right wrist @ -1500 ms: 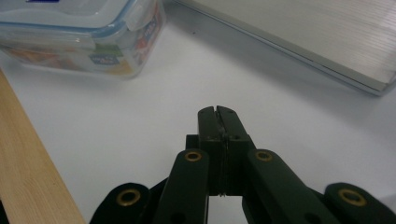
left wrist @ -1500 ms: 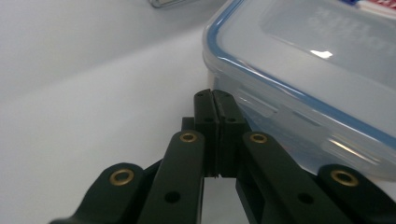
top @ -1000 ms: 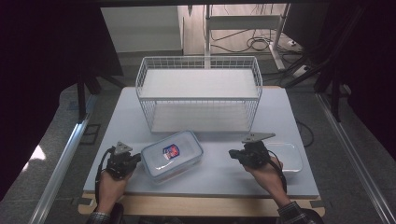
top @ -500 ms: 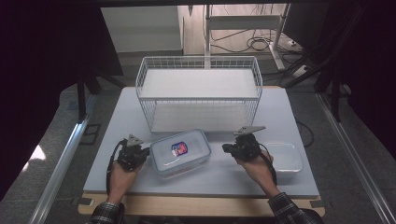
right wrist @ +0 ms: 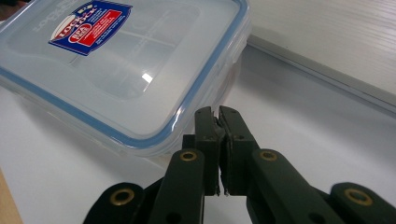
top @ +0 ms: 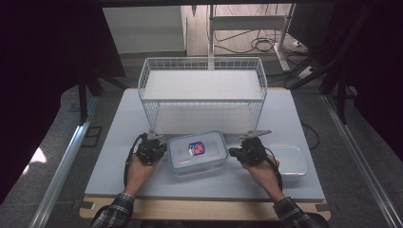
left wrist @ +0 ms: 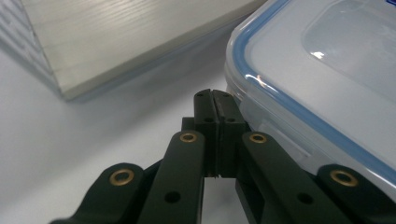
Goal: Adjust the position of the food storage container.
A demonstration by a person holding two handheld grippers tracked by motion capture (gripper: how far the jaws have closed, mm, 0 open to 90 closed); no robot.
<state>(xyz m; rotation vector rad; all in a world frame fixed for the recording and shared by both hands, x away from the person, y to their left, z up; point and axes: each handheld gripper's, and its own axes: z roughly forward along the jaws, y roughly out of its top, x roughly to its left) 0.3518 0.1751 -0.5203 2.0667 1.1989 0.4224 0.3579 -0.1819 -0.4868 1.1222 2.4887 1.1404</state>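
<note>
While both grippers sit closed with nothing between their jaws, the clear lidded container point(top: 197, 153) lies flat on the table point(top: 114, 142) between them, toward the near edge and just in front of the white wire basket point(top: 202, 90). The left gripper point(top: 159, 148) has its jaws pressed together right against the container's left end, touching or nearly touching the wall below the blue-sealed rim, as the left gripper view shows point(left wrist: 215, 112). The right gripper point(top: 236, 152) is likewise shut, its tips just beside the container's right end near a rounded corner point(right wrist: 217, 123). A second, empty clear tray point(top: 290, 159) rests close to the right edge, behind the right hand.

The container's long axis runs roughly parallel to the near edge, turned slightly so its right end sits a little farther back. Its lid faces up, with the red and blue label point(top: 196, 148) in the middle.

It looks like stiff, smooth plastic, probably light and, as far as the see-through lid shows, empty, so it should slide easily on the table when nudged from either end. The glossy walls may slip under the pads; the overhanging lid rim and the side clips at the short ends seem the surest places to take hold or push against evenly.
</note>
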